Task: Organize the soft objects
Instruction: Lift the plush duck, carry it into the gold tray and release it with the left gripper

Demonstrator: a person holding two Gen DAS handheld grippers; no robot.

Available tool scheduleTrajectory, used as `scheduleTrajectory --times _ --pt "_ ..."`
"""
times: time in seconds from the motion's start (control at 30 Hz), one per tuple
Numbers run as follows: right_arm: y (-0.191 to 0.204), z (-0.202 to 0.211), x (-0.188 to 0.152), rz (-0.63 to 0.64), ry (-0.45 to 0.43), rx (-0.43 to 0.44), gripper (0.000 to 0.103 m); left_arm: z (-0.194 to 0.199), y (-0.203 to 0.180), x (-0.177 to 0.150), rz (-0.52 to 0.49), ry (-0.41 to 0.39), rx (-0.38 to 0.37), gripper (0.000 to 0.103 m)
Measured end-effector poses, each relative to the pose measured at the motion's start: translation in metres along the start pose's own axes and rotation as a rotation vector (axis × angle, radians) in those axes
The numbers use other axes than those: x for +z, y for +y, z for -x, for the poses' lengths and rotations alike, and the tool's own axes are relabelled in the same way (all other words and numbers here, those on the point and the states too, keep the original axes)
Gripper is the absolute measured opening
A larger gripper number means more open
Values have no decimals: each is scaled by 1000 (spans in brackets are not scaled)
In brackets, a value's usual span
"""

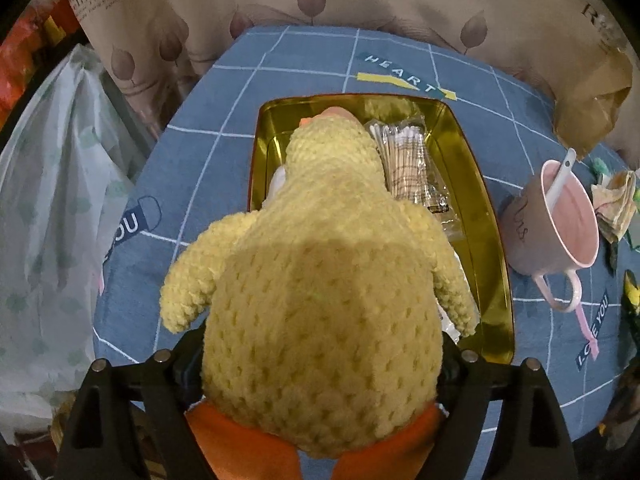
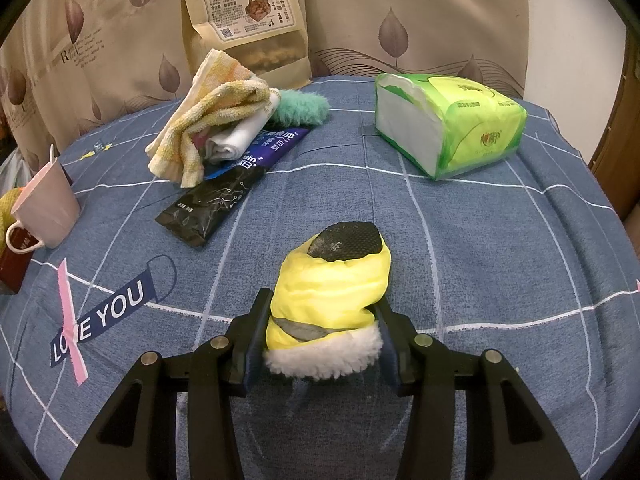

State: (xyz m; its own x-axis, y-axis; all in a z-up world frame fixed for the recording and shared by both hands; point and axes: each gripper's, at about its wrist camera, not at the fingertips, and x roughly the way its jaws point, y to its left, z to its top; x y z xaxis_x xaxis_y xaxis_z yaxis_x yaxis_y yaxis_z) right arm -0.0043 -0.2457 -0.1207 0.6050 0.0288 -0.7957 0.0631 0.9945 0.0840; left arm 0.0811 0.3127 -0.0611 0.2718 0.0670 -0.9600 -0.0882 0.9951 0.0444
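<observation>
Left side first. My left hand-held gripper (image 1: 320, 368) is clenched on the lower body of a yellow knitted duck toy (image 1: 320, 280), its fingers pressing in from both sides just above the orange feet. The duck is held above a gold tin tray (image 1: 492, 280) that sits on the blue checked worktop (image 1: 200, 160); its head reaches over the tray interior. The tray already holds a clear packet of cotton swabs (image 1: 404, 160) and something white beneath the duck that I cannot identify. A pink cup (image 1: 560, 232) with a spoon stands just beside the tray's right wall.

I judge the current step to be placing the duck in the tray. The next move calls for lowering it into the free left portion, clear of the swab packet, then opening the fingers.

Right side. My right hand-held gripper (image 2: 320, 328) is clenched on a small yellow bootie (image 2: 332, 288) with a white fleece cuff and a dark sole, gripped at the cuff. Whether it rests on the worktop or is lifted slightly, I cannot tell. Beyond it lie a folded yellow towel (image 2: 208, 120), a fuzzy teal item (image 2: 300, 108) and a green tissue pack (image 2: 452, 120), well apart. The bootie should follow the duck.
</observation>
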Motion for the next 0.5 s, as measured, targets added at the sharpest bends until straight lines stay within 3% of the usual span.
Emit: scheduleTrajectory --times 0.5 --pt "0 0 0 -3 0 0 46 14 0 11 15 4 -36 89"
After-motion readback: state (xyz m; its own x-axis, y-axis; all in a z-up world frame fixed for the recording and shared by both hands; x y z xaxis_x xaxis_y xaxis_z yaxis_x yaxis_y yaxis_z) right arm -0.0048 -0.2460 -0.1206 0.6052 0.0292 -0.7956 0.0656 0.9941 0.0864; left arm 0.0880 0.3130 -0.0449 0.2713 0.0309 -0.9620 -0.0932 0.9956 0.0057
